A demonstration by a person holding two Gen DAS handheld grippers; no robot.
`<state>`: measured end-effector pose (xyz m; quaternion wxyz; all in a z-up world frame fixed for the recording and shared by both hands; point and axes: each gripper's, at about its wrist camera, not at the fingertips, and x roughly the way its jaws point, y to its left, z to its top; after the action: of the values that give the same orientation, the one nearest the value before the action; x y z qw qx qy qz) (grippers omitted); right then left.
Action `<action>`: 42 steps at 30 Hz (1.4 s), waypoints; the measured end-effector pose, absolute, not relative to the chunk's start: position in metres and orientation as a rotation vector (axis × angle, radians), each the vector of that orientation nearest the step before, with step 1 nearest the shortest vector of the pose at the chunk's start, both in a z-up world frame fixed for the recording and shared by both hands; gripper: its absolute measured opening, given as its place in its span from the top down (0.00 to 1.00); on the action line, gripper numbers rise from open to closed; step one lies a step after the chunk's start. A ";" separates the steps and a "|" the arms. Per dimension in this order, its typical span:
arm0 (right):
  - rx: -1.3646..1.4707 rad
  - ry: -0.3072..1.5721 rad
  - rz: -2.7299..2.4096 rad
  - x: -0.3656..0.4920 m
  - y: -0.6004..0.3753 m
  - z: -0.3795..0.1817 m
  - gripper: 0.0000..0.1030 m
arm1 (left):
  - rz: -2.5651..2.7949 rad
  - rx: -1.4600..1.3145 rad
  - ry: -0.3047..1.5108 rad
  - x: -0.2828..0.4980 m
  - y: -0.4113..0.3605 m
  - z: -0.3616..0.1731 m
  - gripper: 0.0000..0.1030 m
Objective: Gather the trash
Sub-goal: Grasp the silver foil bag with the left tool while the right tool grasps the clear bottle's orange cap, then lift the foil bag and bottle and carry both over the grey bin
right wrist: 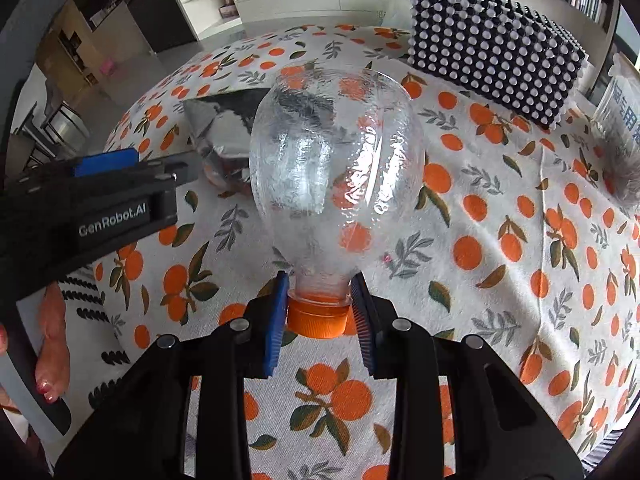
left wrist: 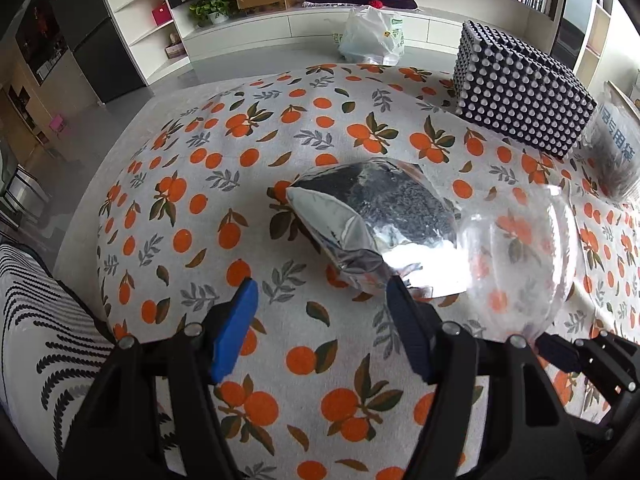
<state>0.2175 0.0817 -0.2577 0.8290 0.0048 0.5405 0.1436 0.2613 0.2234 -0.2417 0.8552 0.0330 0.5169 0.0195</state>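
The right tool clamps the orange-capped neck of an empty clear plastic bottle. The left tool, fingers apart, hovers by a crumpled foil bag on the orange-print worktop.

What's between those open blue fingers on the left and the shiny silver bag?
Only bare orange-print tablecloth, seen in the left wrist view: the left gripper is open, just short of the silver bag.

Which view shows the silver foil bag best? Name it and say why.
The left wrist view. There the silver foil bag lies nearly whole on the tablecloth, just ahead of the open left gripper. In the right wrist view the clear bottle, clamped by the right gripper, hides most of it.
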 end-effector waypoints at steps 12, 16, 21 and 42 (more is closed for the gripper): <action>-0.005 1.118 0.276 0.250 0.060 -0.252 0.71 | 0.019 0.055 1.094 0.289 0.207 -0.254 0.35; -0.010 1.115 0.279 0.255 0.062 -0.254 0.71 | 0.017 0.027 1.098 0.298 0.205 -0.258 0.35; -0.010 1.113 0.281 0.262 0.058 -0.254 0.71 | 0.012 -0.005 1.100 0.309 0.201 -0.262 0.34; 0.025 1.079 0.278 0.249 0.024 -0.229 0.71 | -0.059 -0.051 0.998 0.298 0.176 -0.227 0.75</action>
<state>0.2494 0.0240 -0.2291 0.8488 0.0121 0.5118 0.1319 0.2975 0.1755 -0.2266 0.8772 -0.0245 0.4786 -0.0283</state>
